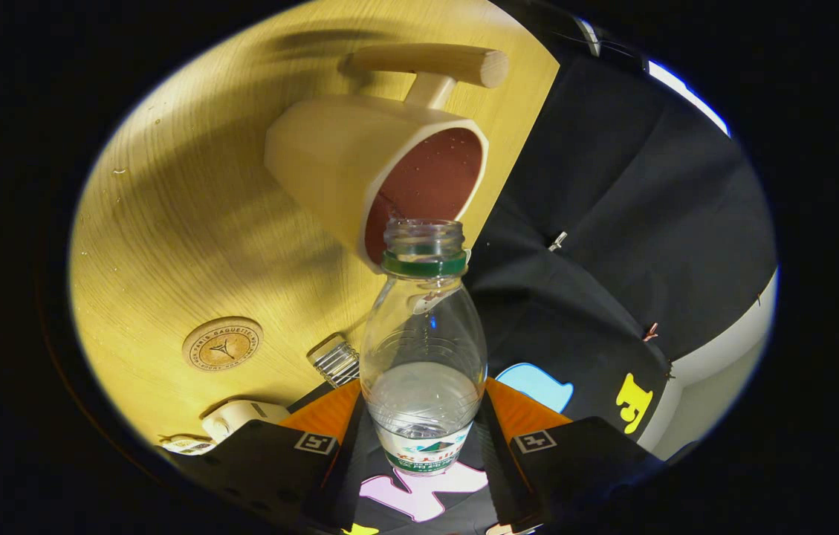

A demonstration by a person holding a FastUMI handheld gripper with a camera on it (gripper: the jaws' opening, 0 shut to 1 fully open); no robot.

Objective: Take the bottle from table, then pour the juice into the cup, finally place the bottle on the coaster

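A: Clamped on the bottle [423, 349], both fingers [330, 416] of the tool [423, 435] pressing its lower body from either side. Tilted well over, with the open neck aimed at the cup [374, 167].

B: Why so steep?

A: Probably to run the juice toward the mouth. Only a little clear liquid left, pooled low in the bottle near the fingers. No stream visible at the lip, so either not yet flowing or nearly emptied; hard to tell.

B: And the cup?

A: Just beyond the neck, near the far edge of the counter [166, 223], close to the booth wall. Bottle mouth lined up with the rim, seemingly right at it, though touching or just apart cannot be told. Droplets speckling the reddish inside. Wooden handle [430, 63] sticking out on the far side, clear of the pour.

B: Coaster?

A: Round, wooden, stamped [222, 343], lying flat on the counter to the left of the bottle, well apart from the cup, nothing on it. Likely kept free as the final resting spot.

B: Anything near it?

A: A small ridged metal piece [335, 362] between coaster and bottle, plus a pale object [241, 417] by the left finger.
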